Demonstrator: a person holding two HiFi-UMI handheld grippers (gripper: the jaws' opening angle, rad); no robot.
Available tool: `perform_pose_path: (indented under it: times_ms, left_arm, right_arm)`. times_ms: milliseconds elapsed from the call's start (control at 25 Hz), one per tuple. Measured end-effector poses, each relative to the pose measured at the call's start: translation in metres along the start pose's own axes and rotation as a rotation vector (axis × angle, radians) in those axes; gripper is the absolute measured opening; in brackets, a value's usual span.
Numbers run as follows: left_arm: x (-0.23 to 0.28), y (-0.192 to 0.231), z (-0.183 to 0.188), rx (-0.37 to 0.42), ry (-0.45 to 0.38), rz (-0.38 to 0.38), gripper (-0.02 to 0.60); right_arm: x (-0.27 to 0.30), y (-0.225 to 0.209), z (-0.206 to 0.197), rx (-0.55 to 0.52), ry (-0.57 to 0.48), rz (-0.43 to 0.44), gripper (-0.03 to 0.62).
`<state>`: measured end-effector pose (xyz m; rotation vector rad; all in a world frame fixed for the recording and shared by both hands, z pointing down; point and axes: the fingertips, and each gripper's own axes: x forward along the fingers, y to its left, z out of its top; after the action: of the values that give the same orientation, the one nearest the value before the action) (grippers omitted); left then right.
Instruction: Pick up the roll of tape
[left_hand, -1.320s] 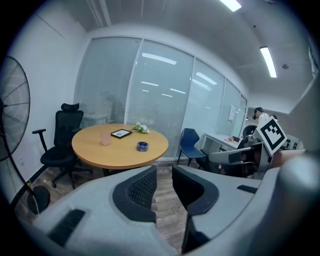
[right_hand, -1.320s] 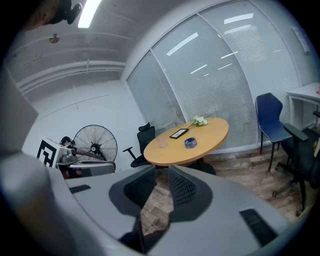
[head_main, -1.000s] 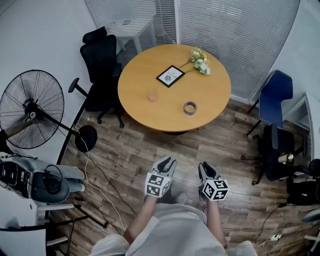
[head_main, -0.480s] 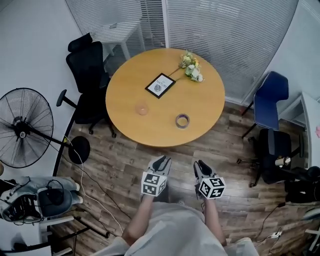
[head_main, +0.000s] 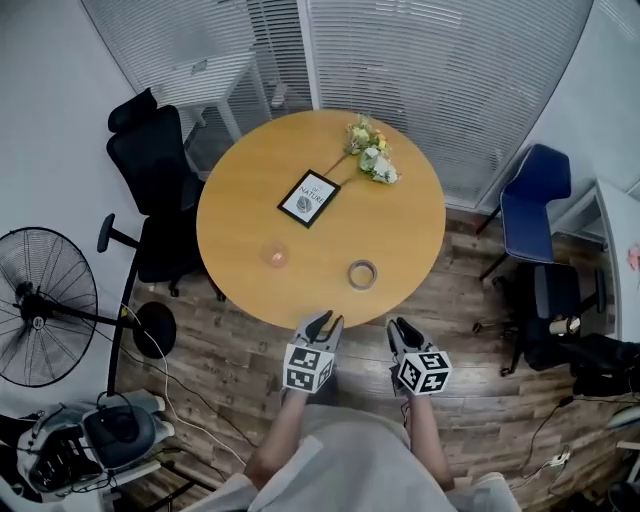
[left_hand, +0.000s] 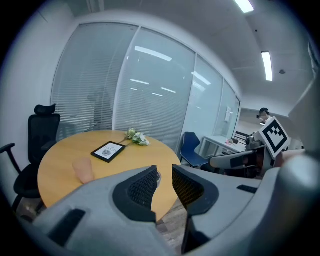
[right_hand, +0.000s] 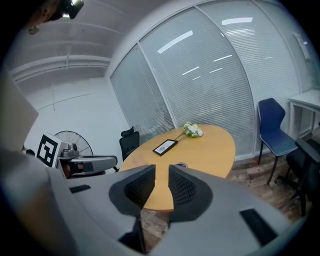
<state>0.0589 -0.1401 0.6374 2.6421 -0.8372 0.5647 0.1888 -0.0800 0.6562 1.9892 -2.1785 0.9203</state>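
Observation:
The roll of tape (head_main: 362, 274) lies flat on the round wooden table (head_main: 410, 225), near its front edge. My left gripper (head_main: 321, 319) and right gripper (head_main: 401, 326) hang side by side over the floor just short of that edge, both pointing at the table. Each stands open by a narrow gap with nothing between the pads. In the left gripper view (left_hand: 164, 186) the tape (left_hand: 158, 176) peeks out behind the left pad. In the right gripper view (right_hand: 161, 186) the tape (right_hand: 181, 164) shows just above the right pad.
On the table also stand a pink cup (head_main: 277, 256), a black picture frame (head_main: 307, 198) and a flower bunch (head_main: 368, 160). A black office chair (head_main: 150, 165) and a fan (head_main: 40, 310) are at the left, a blue chair (head_main: 535, 200) at the right.
Both grippers have come forward toward the table together; its front edge now lies just ahead of their tips. Their jaws look unchanged.

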Motion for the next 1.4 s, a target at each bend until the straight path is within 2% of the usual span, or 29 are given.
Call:
perform_pose_path:
  times_ms: [320,600,1000,1200,1400]
  left_arm:
    - [0.029,0.060,0.023,-0.014,-0.012,-0.025,0.081]
    - [0.043,0.099,0.032,0.031,0.001,-0.034,0.081]
    - [0.049,0.159,0.044,0.009,-0.012,-0.021,0.081]
    - [0.045,0.179,0.048,-0.010,-0.021,0.013,0.081]
    - [0.046,0.186,0.051,-0.051,-0.035,0.092,0.081]
  right_arm:
    - [0.063,0.001,0.020,-0.019,0.029,-0.040,0.078]
    - [0.116,0.002,0.023,-0.042,0.081,-0.055,0.078]
    - [0.171,0.017,0.034,-0.082,0.099,-0.063,0.078]
    - [0.194,0.022,0.031,-0.105,0.159,-0.018,0.078]
    - [0.207,0.020,0.027,-0.152,0.214,0.056,0.081]
